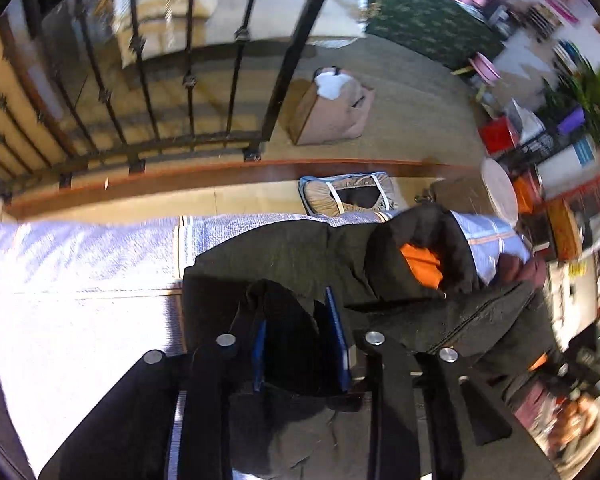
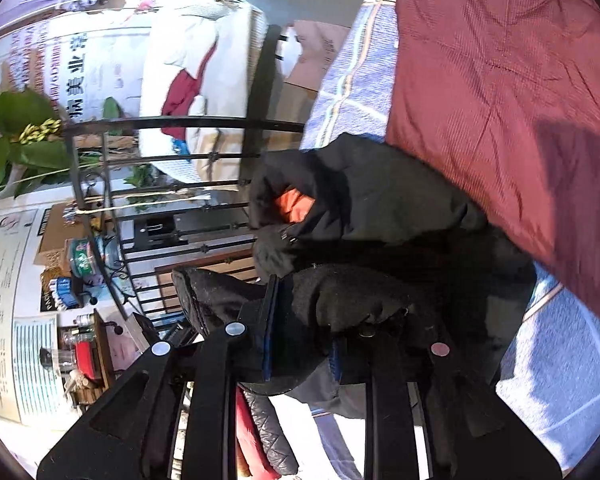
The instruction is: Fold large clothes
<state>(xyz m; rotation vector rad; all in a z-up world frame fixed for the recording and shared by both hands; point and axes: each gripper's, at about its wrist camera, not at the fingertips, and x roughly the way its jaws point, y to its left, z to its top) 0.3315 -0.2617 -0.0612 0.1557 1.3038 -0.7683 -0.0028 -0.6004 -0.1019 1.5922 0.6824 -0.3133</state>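
Left hand-held gripper (image 1: 300,344): pinching a bunch of the black jacket (image 1: 300,252).
Right hand-held gripper (image 2: 300,334): gripping another black fold of it.
Jacket: lying bunched on the blue plaid bedsheet (image 1: 80,272), orange lining (image 1: 420,264) showing.
Progress: appearing early, no neat fold yet.
Count: one jacket, one maroon blanket (image 2: 500,92).

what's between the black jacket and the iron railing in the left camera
In the left wrist view, the blue plaid sheet, then a wooden ledge, separate the black jacket from the iron railing.
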